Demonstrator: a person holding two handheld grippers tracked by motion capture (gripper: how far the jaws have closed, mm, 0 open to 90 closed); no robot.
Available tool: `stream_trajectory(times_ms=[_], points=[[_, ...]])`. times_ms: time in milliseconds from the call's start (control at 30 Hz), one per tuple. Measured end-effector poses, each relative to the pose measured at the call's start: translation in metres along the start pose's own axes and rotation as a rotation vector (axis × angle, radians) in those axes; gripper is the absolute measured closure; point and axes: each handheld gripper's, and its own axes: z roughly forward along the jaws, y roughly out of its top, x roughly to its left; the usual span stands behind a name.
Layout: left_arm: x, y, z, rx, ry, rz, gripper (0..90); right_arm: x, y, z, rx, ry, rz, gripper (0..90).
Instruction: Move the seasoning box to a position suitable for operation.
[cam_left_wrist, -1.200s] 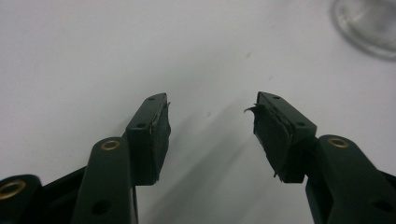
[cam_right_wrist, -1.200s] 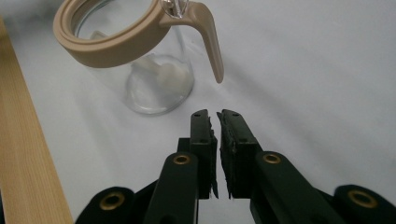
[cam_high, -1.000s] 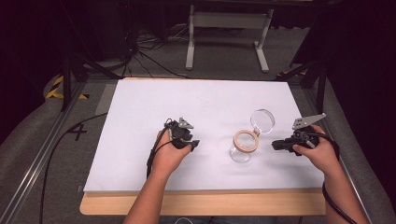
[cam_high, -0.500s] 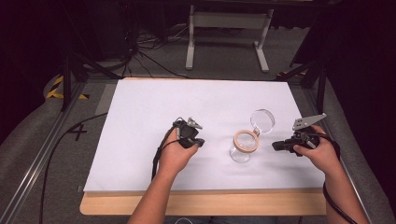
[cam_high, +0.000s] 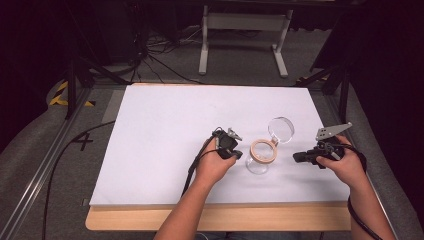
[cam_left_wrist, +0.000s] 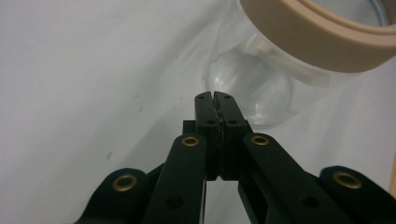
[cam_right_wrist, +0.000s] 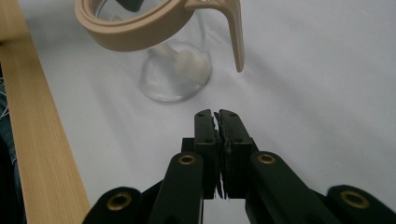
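- Standing mid-worktop (cam_high: 165, 130): glass jar (cam_high: 259, 162), beige ring (cam_high: 263, 150) on its mouth;
- left gripper (cam_left_wrist: 215, 97) fingers clenched on nothing, just beside jar;
- right gripper (cam_right_wrist: 216, 113) likewise clenched, apart;
- we fear a nudge topples it.

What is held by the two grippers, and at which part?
Nothing is held. The left gripper and the right gripper are both shut on nothing, each close beside the glass jar.

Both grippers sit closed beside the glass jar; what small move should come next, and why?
Probably open the left gripper: its jaws are shut with nothing between them, tips almost at the glass jar. The right gripper, also shut, points at the jar from farther off.
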Motion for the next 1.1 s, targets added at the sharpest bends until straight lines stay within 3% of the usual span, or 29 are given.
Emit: stream_trajectory(times_ms=[133, 233, 300, 333, 500, 667, 1100], points=[[0.0, 0.001, 0.008, 0.006, -0.002, 0.016, 89.7, 0.001, -0.001, -0.001, 0.001, -0.002, 0.003, 86.6], [-0.003, 0.002, 0.012, -0.001, -0.051, 0.017, 89.7, 0.002, -0.003, -0.002, 0.002, -0.005, 0.004, 86.2], [-0.004, 0.002, 0.012, 0.004, -0.051, 0.025, 89.7, 0.002, -0.003, -0.002, 0.001, -0.005, 0.005, 86.2], [-0.005, 0.003, 0.013, 0.018, -0.035, 0.048, 89.7, 0.002, -0.004, -0.002, 0.001, -0.005, 0.005, 86.1], [-0.009, 0.002, 0.013, 0.039, -0.032, 0.05, 89.7, 0.003, -0.003, -0.002, 0.004, 0.001, 0.003, 86.2], [-0.013, 0.001, 0.014, 0.065, -0.034, 0.082, 89.7, 0.004, -0.003, -0.001, 0.006, 0.0, 0.0, 85.8], [-0.037, 0.005, 0.026, 0.074, -0.106, 0.142, 89.6, 0.004, -0.003, -0.002, 0.006, -0.003, 0.001, 85.5]])
